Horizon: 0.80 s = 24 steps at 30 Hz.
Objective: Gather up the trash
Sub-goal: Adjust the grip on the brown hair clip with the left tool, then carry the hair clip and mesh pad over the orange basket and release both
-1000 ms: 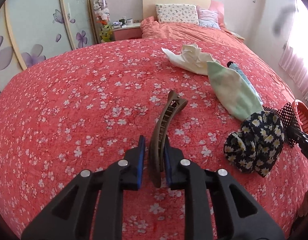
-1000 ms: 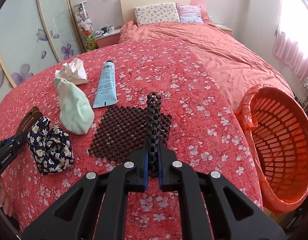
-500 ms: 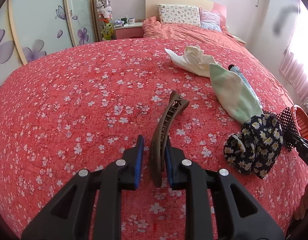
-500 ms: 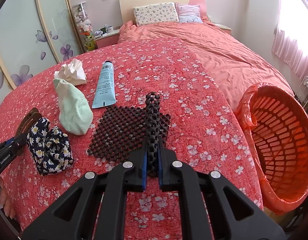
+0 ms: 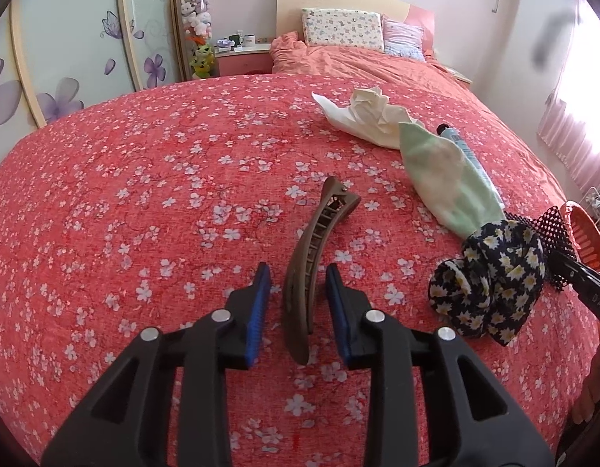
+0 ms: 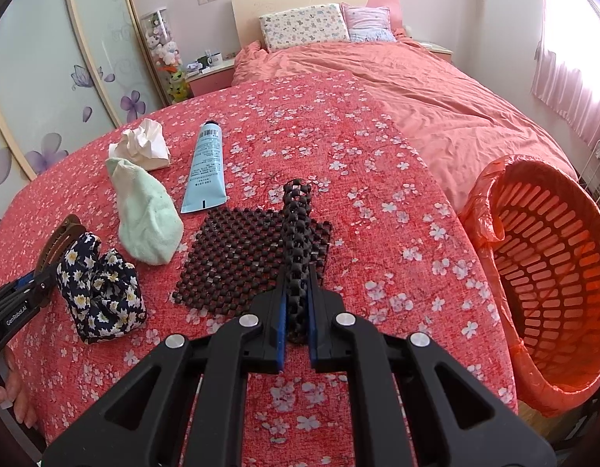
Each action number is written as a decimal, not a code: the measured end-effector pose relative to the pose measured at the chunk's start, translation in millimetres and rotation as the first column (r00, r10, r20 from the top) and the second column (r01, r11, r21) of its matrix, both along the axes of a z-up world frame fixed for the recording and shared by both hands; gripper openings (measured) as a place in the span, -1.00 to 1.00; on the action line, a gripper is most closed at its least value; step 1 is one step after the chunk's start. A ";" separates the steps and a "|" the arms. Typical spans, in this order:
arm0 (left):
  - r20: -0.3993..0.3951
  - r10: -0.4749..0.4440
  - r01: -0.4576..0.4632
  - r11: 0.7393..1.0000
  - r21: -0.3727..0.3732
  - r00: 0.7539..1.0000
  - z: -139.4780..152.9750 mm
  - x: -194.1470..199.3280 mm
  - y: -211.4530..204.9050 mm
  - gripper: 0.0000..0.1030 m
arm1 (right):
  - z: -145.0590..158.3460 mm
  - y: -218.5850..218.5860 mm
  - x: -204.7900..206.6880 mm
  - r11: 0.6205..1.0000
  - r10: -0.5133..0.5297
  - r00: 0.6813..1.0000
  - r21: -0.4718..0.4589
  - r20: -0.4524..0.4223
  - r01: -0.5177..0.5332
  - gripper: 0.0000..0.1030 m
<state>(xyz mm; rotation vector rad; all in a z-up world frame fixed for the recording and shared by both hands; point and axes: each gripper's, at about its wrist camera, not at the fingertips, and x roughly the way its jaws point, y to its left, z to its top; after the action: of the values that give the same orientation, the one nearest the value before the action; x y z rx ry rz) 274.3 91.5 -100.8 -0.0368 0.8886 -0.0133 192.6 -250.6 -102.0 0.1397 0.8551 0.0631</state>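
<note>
While the left gripper [image 5: 296, 303] had just spread around the stiff hair clip [image 5: 313, 260], the right gripper [image 6: 296, 321] pinched the floppy, light mat [image 6: 237, 257] by its folded edge; the clip looked easiest to grab mid-bar

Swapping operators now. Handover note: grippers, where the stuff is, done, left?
Left gripper: jaws just opened, hair clip lies loose between them on the bedspread.
Right gripper: shut on a fold of the black mesh mat, mat still on the bed.
Tissue, green sock, tube and floral cloth lie left of the mat.
Bin, right of the bed: nothing visible inside.
Done: nothing binned. Left: decide what is trash, bin it.
</note>
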 end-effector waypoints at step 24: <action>-0.014 -0.029 0.029 0.999 0.023 0.999 0.8 7.1 1.9 -0.38 | -2.5 -14.7 0.9 0.994 0.015 1.000 0.110 0.001 -0.015 -0.86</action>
<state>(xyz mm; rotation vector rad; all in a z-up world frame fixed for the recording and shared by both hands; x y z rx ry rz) 281.4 93.3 -100.0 -0.0023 0.9024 -0.0300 193.6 -265.3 -104.5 0.2367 0.8525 0.1245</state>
